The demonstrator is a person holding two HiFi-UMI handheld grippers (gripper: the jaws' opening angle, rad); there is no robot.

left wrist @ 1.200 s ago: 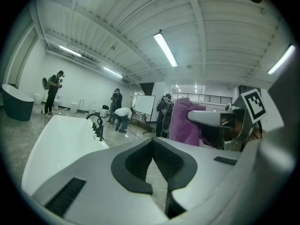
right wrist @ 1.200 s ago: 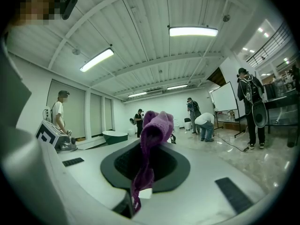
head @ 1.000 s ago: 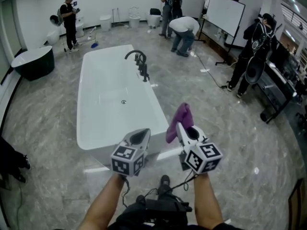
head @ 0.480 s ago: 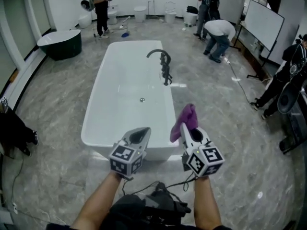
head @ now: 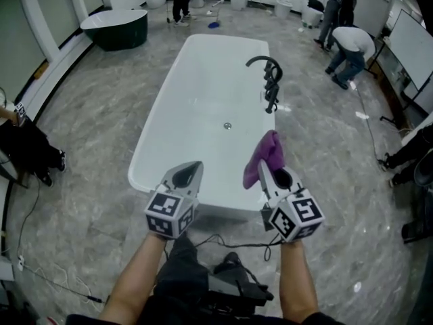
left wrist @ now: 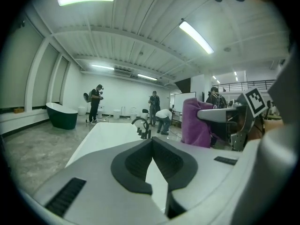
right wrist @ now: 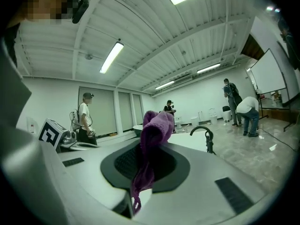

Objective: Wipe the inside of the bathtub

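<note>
Purple cloth (head: pixel 266 153) in right tool (head: pixel 266 172)

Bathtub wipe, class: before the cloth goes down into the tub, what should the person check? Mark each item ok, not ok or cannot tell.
1. Purple cloth clamped in right gripper: ok.
2. Left gripper shut on nothing: ok.
3. Bathtub interior free of loose things, only the drain shows: ok.
4. Cloth touching the tub's inner surface: not ok, it is held in the air at the near end.
5. Faucet on the right rim, apart from both grippers: ok.
6. Cloth damp: cannot tell.
</note>
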